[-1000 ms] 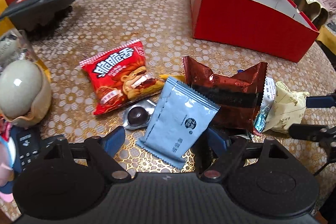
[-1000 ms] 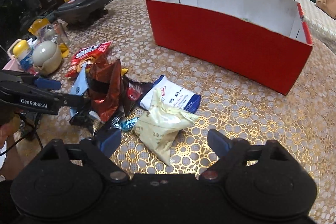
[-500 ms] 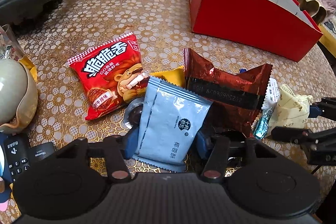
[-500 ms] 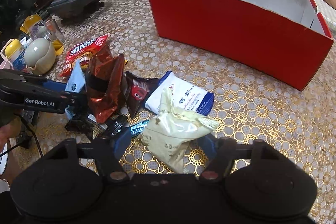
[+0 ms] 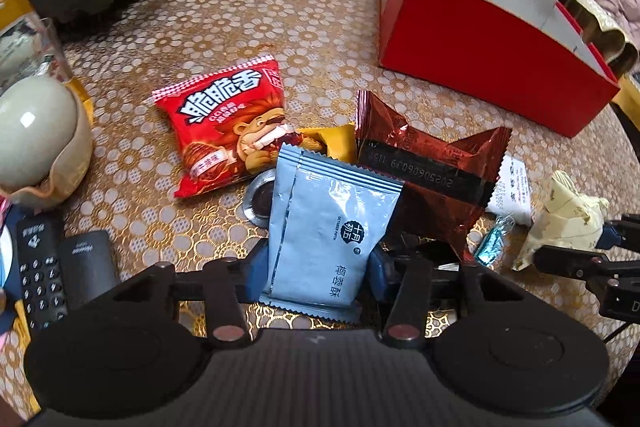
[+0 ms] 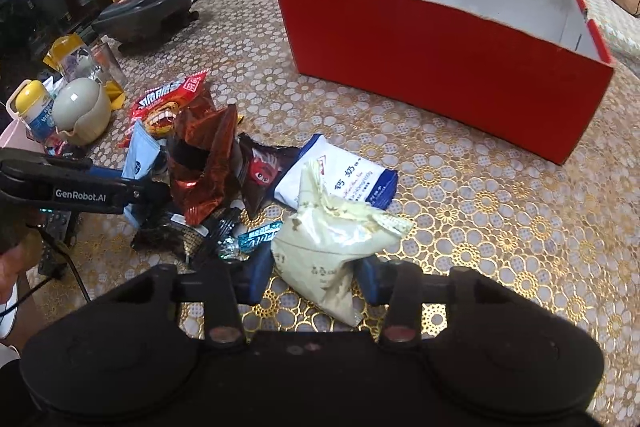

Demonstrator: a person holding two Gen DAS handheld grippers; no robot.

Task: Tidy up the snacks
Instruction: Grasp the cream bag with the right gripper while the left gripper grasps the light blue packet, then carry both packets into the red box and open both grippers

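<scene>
Left wrist view: the left gripper (image 5: pixel 316 269) had come in on the blue packet (image 5: pixel 326 227). A second earlier its jaws stood wide on either side; now they were closing, narrow, blue pads against the packet's two edges. The packet was in the jaws, its lower end near the desk (image 5: pixel 224 27) and its top leaning on the brown packet (image 5: pixel 432 167). The red packet (image 5: pixel 228 131) lay beside it, untouched. The red box (image 5: pixel 480 51) stood well apart at the far right, open.

Right wrist view: the right gripper (image 6: pixel 312 281) had likewise narrowed from wide. Its jaws were closing around the cream bag (image 6: pixel 336 243), pads at the bag's sides. The bag lay on the desk, partly over the white pouch (image 6: pixel 344 179). The box (image 6: pixel 440 67) was beyond, apparently empty.

Judgement: both grasps were nearly set, neither packet lifted yet. Carrying them to the box looked like the next step; the soft cream bag might slip.
</scene>
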